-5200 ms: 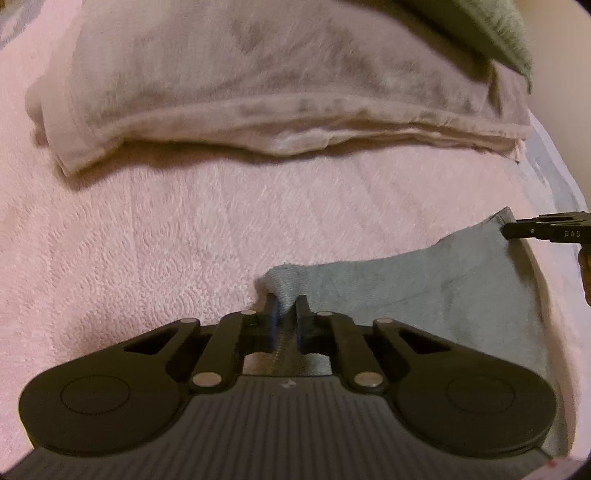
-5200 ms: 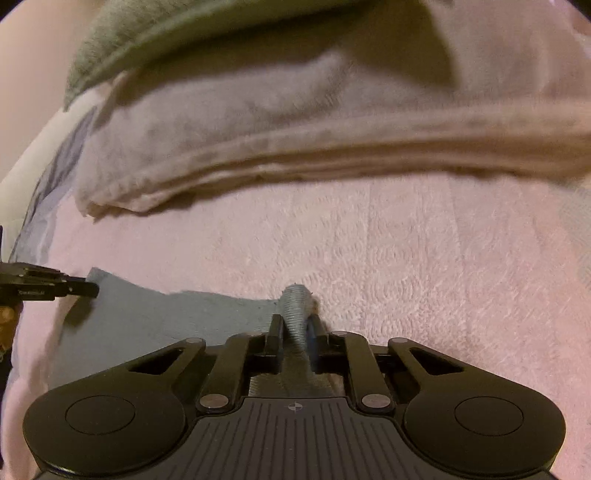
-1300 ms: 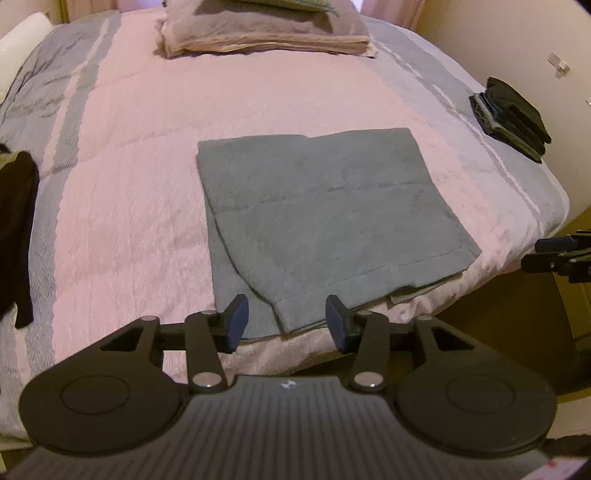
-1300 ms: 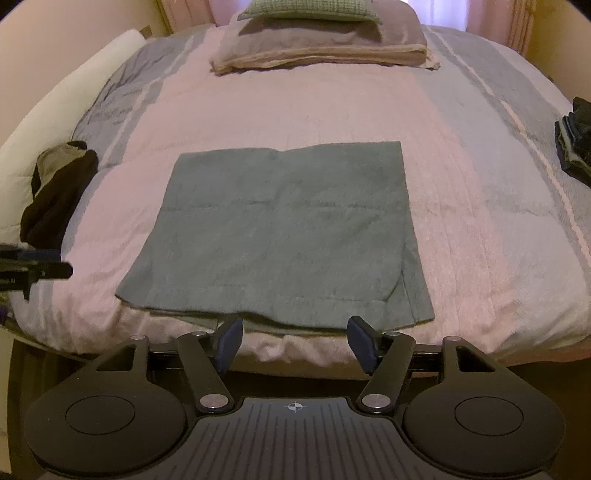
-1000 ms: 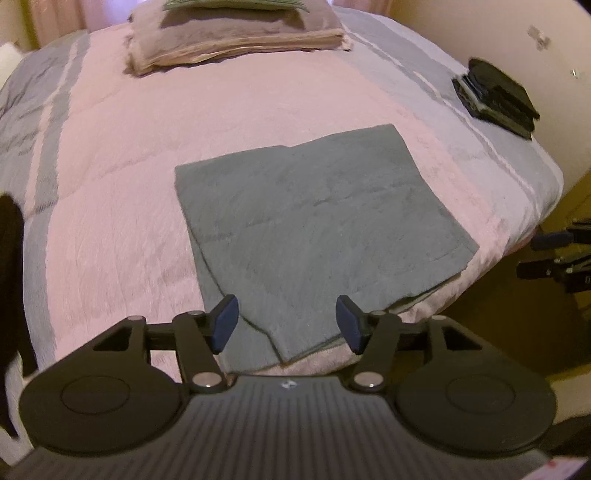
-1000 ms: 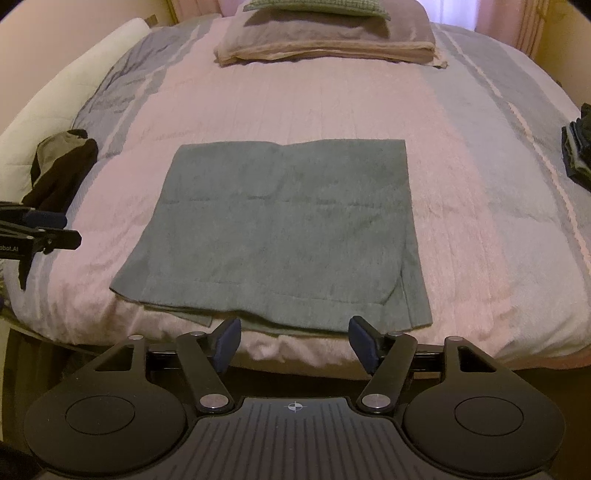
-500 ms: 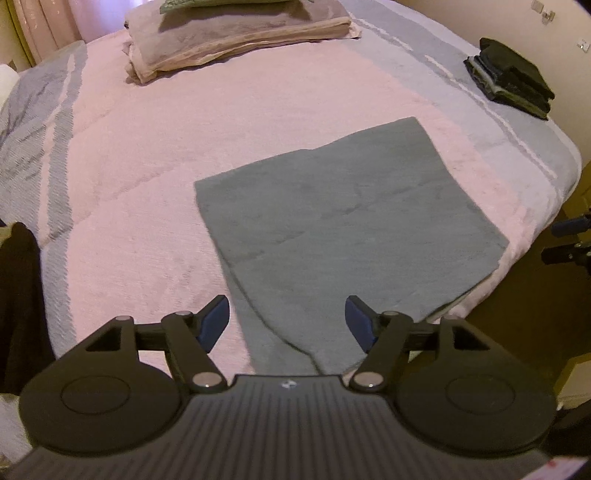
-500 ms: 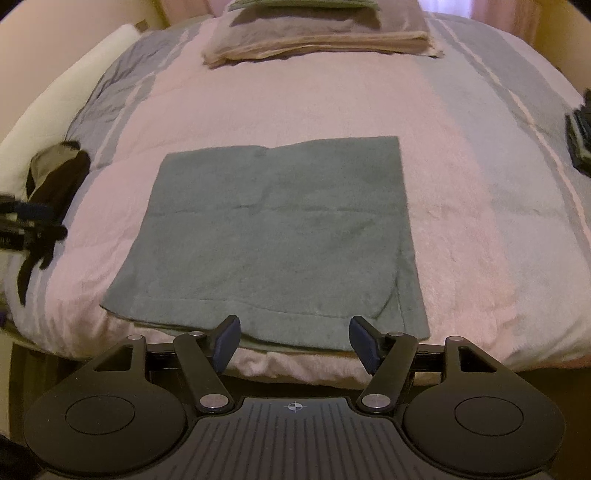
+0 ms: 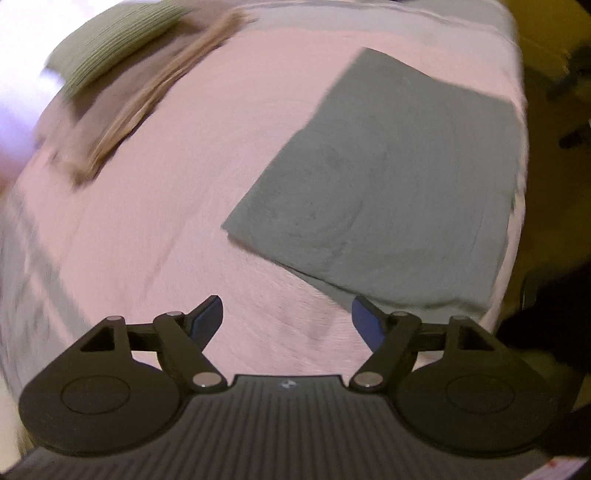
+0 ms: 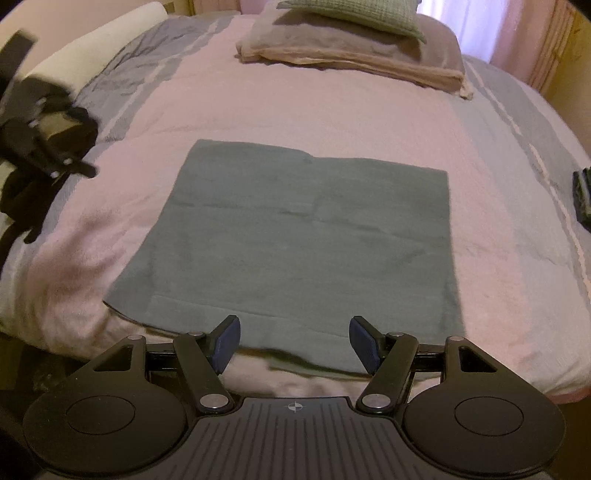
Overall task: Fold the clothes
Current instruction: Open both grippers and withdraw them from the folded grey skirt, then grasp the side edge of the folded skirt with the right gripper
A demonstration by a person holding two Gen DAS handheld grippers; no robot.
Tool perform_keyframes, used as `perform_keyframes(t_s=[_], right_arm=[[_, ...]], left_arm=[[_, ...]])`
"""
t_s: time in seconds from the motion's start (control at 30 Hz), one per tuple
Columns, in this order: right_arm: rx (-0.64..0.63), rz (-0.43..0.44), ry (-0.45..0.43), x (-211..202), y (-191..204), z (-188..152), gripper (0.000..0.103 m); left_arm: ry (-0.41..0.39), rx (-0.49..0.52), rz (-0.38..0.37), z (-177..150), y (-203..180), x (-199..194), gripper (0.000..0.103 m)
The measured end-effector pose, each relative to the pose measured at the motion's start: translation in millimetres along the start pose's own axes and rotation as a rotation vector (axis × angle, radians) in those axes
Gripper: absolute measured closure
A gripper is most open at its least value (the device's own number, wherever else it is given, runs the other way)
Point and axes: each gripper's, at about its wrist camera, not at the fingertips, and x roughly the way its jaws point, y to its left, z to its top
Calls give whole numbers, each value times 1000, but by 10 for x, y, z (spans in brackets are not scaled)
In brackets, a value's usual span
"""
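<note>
Spread across both views is a bed [image 10: 332, 110] covered in a pink and grey striped quilt, with a stack of folded beige linen [image 10: 354, 55] and a green cushion [image 10: 351, 14] set at its far end. Near the front edge of the bed a grey-green cloth [image 10: 303, 236] is laid flat, already doubled over once, its lower layer peeping out along the near hem. A dark garment [image 10: 22, 192] is seen at the left side of the quilt, and a small dark pile [image 10: 583, 195] at the right.

The right gripper [image 10: 294, 341] is held just above the near hem with its jaws spread wide and nothing between them. The left gripper [image 9: 287, 319] (its view blurred by motion) is likewise wide and empty, over bare quilt beside the cloth's left corner.

For the next fold, both layers should be pinched together at matching corners, so that the edges are kept aligned and the cloth is not dragged off the bed.
</note>
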Motion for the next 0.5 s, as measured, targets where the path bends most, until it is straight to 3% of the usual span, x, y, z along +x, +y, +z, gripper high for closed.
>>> perform_keyframes(t_s=[0.2, 0.27, 0.5], right_arm=[[19, -49, 26, 314, 955, -171, 40], [4, -66, 48, 441, 1215, -247, 40], [-240, -166, 50, 894, 1924, -537, 40]], left_arm=[[-93, 400, -72, -275, 284, 512, 27], [-120, 484, -82, -343, 334, 637, 26], [-218, 721, -114, -577, 376, 1124, 20]])
